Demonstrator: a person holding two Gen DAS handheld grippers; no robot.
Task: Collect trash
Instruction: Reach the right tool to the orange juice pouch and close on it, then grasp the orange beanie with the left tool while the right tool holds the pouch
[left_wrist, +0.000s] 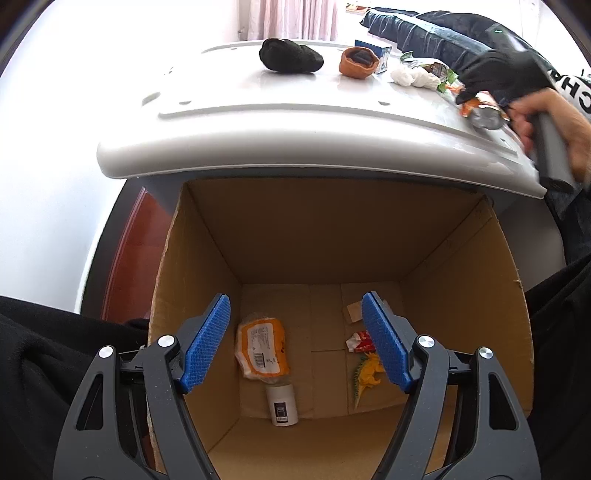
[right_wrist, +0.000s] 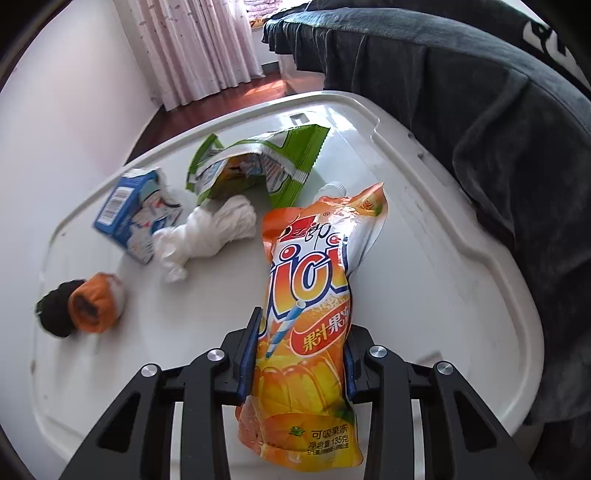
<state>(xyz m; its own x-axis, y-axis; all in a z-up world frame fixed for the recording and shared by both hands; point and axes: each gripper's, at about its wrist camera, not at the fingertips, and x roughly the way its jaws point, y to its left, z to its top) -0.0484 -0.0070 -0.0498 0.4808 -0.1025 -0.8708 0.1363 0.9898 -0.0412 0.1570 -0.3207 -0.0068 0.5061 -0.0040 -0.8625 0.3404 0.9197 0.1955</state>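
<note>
Trash already lies in the cardboard box; right gripper squeezes the orange jelly pouch, left gripper hangs wide apart, wrappers wait above the box.

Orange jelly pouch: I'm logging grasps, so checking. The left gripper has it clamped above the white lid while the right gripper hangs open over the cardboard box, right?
Sides swapped. In the right wrist view the right gripper is shut on the orange jelly pouch above the white lid. The left gripper hangs open over the cardboard box.

Orange jelly pouch, clamped upright.
</note>
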